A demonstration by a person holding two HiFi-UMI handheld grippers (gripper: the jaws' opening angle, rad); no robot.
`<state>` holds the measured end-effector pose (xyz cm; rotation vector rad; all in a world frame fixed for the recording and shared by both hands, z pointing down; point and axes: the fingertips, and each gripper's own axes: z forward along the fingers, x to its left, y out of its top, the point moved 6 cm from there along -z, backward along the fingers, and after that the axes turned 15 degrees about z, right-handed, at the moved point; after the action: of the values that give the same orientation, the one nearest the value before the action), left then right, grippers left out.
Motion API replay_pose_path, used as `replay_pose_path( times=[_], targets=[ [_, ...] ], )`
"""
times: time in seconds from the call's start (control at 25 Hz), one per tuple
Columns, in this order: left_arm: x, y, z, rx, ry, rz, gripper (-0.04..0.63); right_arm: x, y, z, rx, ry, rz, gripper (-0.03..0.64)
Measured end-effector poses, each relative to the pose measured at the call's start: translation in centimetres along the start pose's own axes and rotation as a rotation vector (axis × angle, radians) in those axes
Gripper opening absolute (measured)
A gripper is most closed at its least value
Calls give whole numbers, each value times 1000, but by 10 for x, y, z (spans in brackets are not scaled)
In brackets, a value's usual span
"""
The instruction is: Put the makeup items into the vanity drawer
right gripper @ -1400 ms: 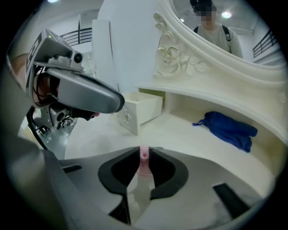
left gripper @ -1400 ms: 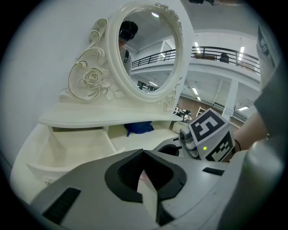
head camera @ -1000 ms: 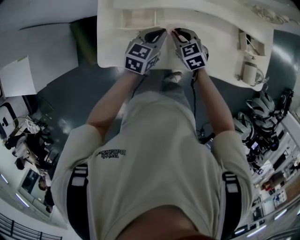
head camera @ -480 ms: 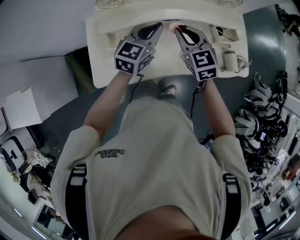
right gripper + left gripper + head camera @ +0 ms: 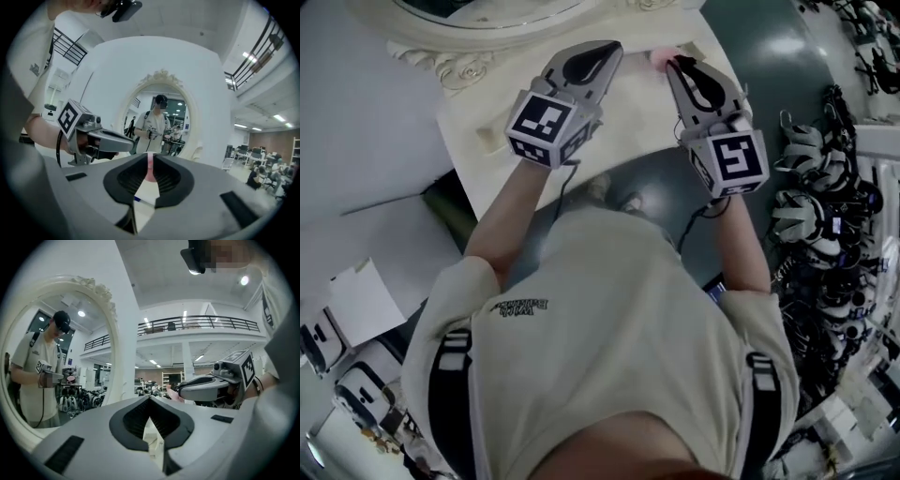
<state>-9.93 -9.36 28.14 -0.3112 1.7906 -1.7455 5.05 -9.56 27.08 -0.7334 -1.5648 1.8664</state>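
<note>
Both grippers are lifted side by side above the cream vanity top (image 5: 478, 117), in front of the mirror. My right gripper (image 5: 676, 62) is shut on a thin pink makeup item (image 5: 660, 58). In the right gripper view that pink makeup item (image 5: 150, 168) stands edge-on between the pads. My left gripper (image 5: 615, 47) is shut, its tips meet and nothing shows between them. In the left gripper view the left gripper (image 5: 150, 400) points past the mirror, with the right gripper (image 5: 182, 391) at its right. I cannot make out the drawer in any view.
The oval mirror (image 5: 161, 117) with its carved cream frame (image 5: 441, 58) rises behind the vanity and reflects the person. Helmets and gear (image 5: 811, 211) crowd the floor at the right. White sheets and boxes (image 5: 364, 302) lie on the floor at the left.
Both grippers have risen from the vanity top up toward the mirror. The pink item has stayed in the right gripper. The head view has swung, so the mirror frame now shows.
</note>
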Motion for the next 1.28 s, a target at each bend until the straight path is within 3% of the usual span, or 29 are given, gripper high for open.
replay_pose_path(
  times=[0.32, 0.52, 0.8, 1.28],
  targets=[
    [-49, 68, 21, -143, -126, 104, 12, -17, 33, -95, -142, -140, 40, 41],
    [-81, 91, 12, -186, -172, 139, 11, -12, 36, -136, -203, -172, 79, 40],
    [-99, 79, 3, -132, -210, 103, 12, -5, 25, -147, -208, -163, 133, 40],
    [-96, 67, -6, -91, -144, 85, 12, -3, 18, -135, -182, -96, 167, 40]
  ],
)
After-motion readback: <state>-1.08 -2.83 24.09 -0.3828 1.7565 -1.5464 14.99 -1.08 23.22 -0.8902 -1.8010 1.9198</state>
